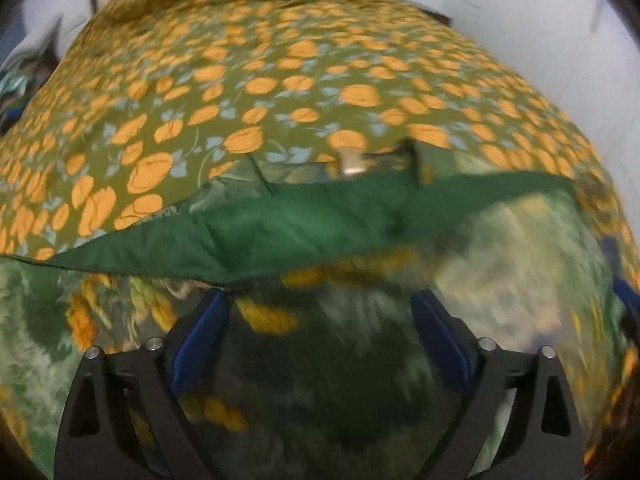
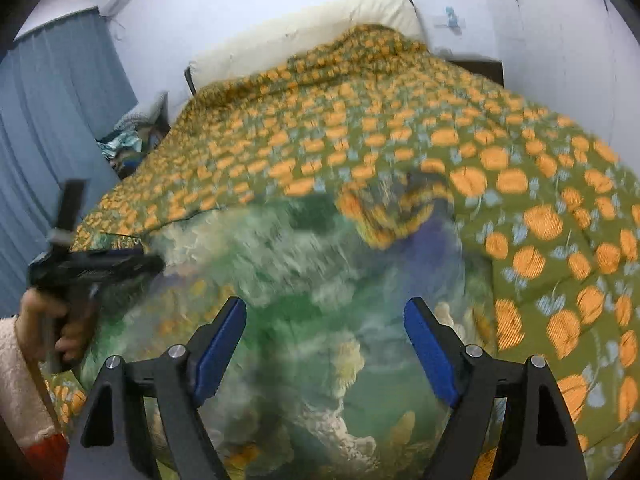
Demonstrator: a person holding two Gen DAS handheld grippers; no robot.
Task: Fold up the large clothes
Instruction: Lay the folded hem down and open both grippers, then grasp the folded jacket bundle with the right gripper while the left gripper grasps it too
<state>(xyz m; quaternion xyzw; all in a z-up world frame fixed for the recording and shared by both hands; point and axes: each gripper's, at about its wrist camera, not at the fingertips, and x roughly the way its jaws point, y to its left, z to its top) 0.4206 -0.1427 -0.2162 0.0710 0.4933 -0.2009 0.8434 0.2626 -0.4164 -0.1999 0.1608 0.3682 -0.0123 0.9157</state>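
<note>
Blurring smears most of the near cloth in both wrist views, so the green garment [image 2: 304,288] with its pale and yellow floral print reads only as streaks; its outline, sleeves and any fastenings cannot be made out. It lies on the bed, on top of the olive bedspread [image 2: 400,128], directly under both tongs. In the left wrist view a plain dark-green band [image 1: 280,228], smooth and slightly shiny like a lining or turned-over hem, runs across the garment's far edge; past it a small pale object [image 1: 352,160] sits at the fold line, too blurred to identify.

The bedspread is printed with orange rounded blossoms and pale blue leaves, lightly rumpled, and runs up to a cream padded headboard [image 2: 312,36]. A blue curtain [image 2: 52,128] hangs at the left, with a heap of mixed fabrics [image 2: 128,140] beside the bed, partly hidden. No writing or label can be read anywhere.

The left tongs [image 1: 320,336] stand spread wide, blue pads apart with nothing pinched, above the cloth. The right tongs [image 2: 325,344] are likewise spread, gripping nothing. In the right wrist view the left tool appears again as a dark blur, held by a hand [image 2: 52,328] in a fuzzy cream sleeve [image 2: 20,384], cut off by the frame edge.
</note>
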